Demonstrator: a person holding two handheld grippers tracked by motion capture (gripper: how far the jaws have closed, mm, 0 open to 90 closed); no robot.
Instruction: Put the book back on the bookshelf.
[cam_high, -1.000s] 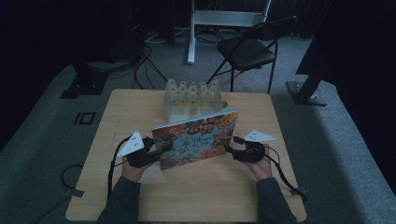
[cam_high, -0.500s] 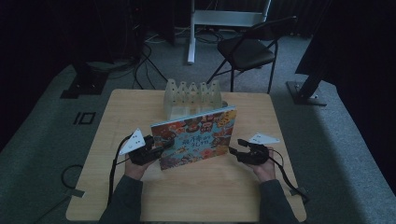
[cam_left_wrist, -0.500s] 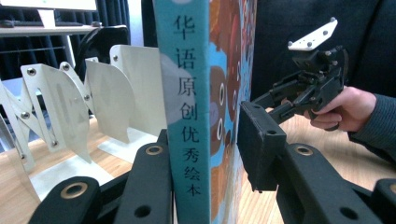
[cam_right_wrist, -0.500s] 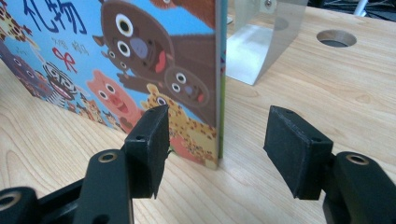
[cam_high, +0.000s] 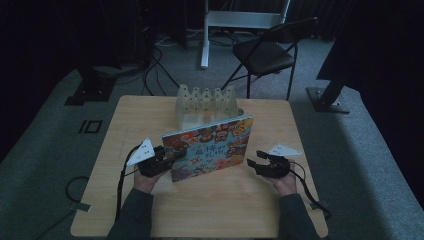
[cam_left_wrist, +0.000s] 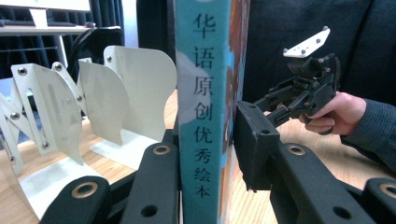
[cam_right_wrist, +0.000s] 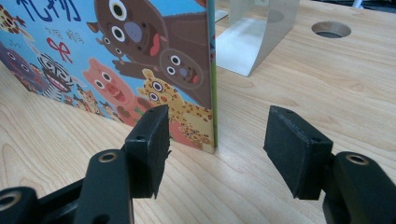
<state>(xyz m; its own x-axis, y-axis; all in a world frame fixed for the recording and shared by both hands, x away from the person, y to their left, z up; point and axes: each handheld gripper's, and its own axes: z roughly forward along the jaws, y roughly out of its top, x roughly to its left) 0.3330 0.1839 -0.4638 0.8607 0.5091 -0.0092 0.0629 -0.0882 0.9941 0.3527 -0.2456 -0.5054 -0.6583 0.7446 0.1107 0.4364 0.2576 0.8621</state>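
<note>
The picture book (cam_high: 210, 147) stands upright mid-table (cam_high: 240, 200), its spine clamped by the left hand-held gripper (cam_high: 167, 159). The right hand-held gripper (cam_high: 256, 164), at the book's 3 o'clock, is released; close it squarely on that free edge before lifting toward the rack (cam_high: 206, 102) at 12 o'clock.

Left tongs (cam_high: 172, 159) closed, jaws pressed from both sides, held low in left hand (cam_high: 146, 180) near the table's front-left part. Right tongs (cam_high: 251, 162) with jaws wide apart, gripping nothing, held in right hand (cam_high: 284, 183) toward the front-right edge. Both forearms entering from the front edge.
</note>
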